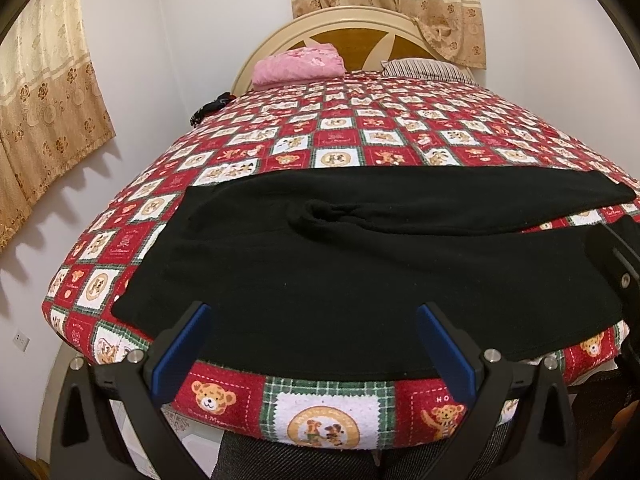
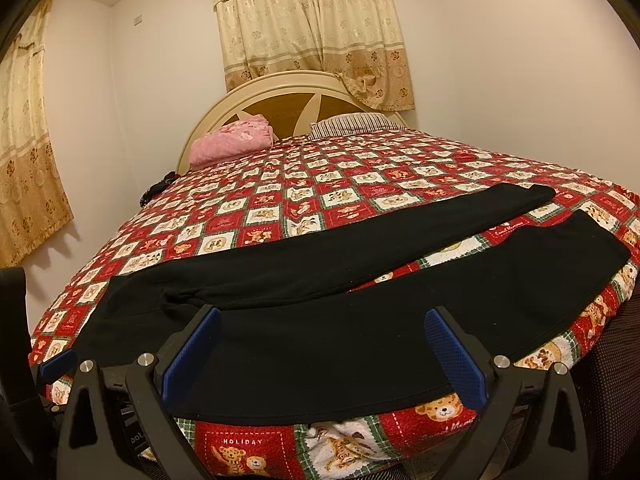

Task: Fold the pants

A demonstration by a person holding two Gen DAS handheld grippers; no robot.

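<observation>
Black pants [image 1: 340, 256] lie flat across the near part of the bed, waist to the left and both legs running right. In the right wrist view the pants [image 2: 320, 344] show two legs spread apart, with a bunched fold near the crotch. My left gripper [image 1: 314, 316] is open, its blue pads over the near edge of the pants by the waist end. My right gripper [image 2: 322, 320] is open over the near leg. The right gripper's body shows at the right edge of the left wrist view [image 1: 624, 276]. Neither gripper holds anything.
The bed carries a red, white and green teddy-bear quilt [image 1: 320, 412]. A folded pink blanket [image 1: 298, 64] and a striped pillow [image 1: 424, 68] lie by the headboard [image 2: 288, 88]. A dark item [image 1: 210, 108] sits at the bed's far left edge. Curtains hang behind and on the left.
</observation>
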